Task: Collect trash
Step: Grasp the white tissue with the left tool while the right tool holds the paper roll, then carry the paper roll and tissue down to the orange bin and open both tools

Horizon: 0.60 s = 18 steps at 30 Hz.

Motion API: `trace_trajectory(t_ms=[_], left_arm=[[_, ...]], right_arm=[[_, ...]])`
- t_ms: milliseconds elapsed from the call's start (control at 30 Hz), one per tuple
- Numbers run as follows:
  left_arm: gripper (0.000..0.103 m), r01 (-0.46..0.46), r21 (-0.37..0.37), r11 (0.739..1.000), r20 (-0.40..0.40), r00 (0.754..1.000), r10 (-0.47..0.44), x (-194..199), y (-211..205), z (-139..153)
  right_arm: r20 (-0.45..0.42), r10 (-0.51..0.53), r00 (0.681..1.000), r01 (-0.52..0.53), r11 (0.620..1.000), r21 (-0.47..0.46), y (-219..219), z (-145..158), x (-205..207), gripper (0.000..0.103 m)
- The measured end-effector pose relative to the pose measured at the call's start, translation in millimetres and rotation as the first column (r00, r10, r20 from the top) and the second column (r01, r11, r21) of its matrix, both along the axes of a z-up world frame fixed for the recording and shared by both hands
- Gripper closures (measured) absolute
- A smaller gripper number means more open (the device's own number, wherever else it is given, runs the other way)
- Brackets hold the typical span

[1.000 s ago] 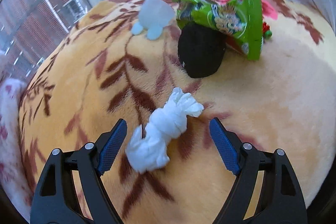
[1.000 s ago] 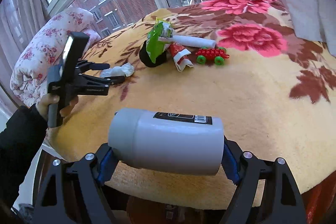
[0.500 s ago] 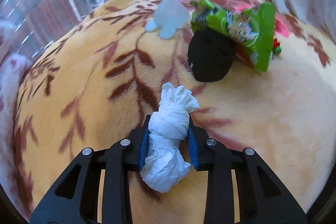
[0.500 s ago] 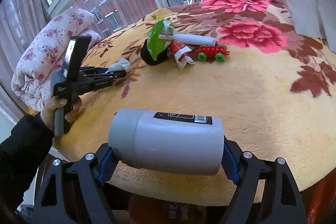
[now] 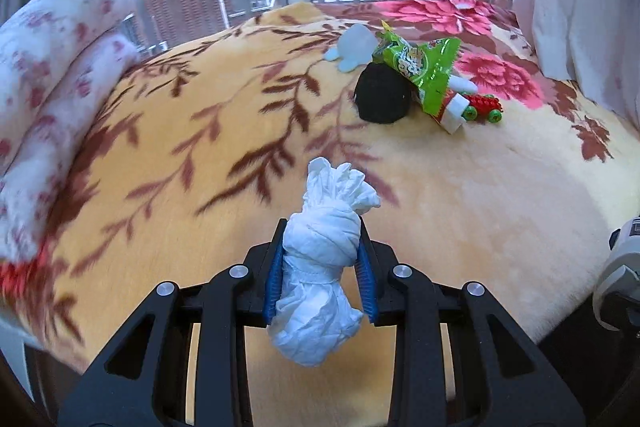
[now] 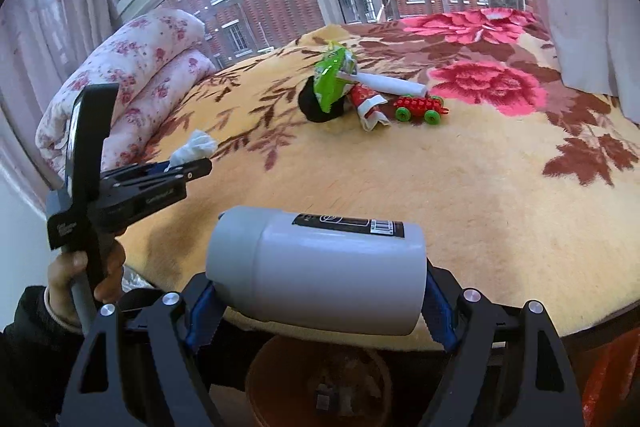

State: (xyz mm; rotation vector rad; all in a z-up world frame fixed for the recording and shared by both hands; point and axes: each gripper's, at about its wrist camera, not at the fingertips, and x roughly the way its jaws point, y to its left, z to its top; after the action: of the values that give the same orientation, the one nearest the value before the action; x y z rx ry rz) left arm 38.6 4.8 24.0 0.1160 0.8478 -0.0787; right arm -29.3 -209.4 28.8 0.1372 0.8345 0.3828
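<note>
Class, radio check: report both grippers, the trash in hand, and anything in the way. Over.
Left gripper shut on crumpled tissue, clear of the blanket. Right gripper shut on grey canister. Snack wrapper not yet collected. Nothing in the way.

Both grippers are black plastic clamps with triangular cut-outs, round silver screws on each arm and ribbed blue pads inside the fingers. The left gripper point(image 6: 188, 169) carries small pale lettering on its side and a grey handle. The person's sleeve point(image 6: 28, 319) is black, with a pale cuff.
</note>
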Motion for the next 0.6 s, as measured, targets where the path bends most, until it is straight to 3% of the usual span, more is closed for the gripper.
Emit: trace_trajectory(t_ms=[133, 333, 600], left_arm=[[0.073, -0.020, 0.004, 1.000, 0.019, 1.000, 0.020, -31.7, -4.5, 7.2], [0.073, -0.018, -0.048, 0.999, 0.017, 1.000, 0.019, -79.5, -12.7, 9.1], [0.073, 0.039, -0.066, 0.997, -0.040, 0.998, -0.042, -134.4, -26.9, -18.9]], right_arm=[[0.018, 0.023, 1.000, -0.023, 1.000, -0.013, 1.6, 3.5, -18.7, 0.023], [0.037, 0.059, 0.998, -0.058, 0.998, -0.028, 4.1, 4.8, -49.8, 0.023], [0.006, 0.113, 0.994, -0.113, 0.992, -0.057, 6.5, -11.8, -91.1, 0.023]])
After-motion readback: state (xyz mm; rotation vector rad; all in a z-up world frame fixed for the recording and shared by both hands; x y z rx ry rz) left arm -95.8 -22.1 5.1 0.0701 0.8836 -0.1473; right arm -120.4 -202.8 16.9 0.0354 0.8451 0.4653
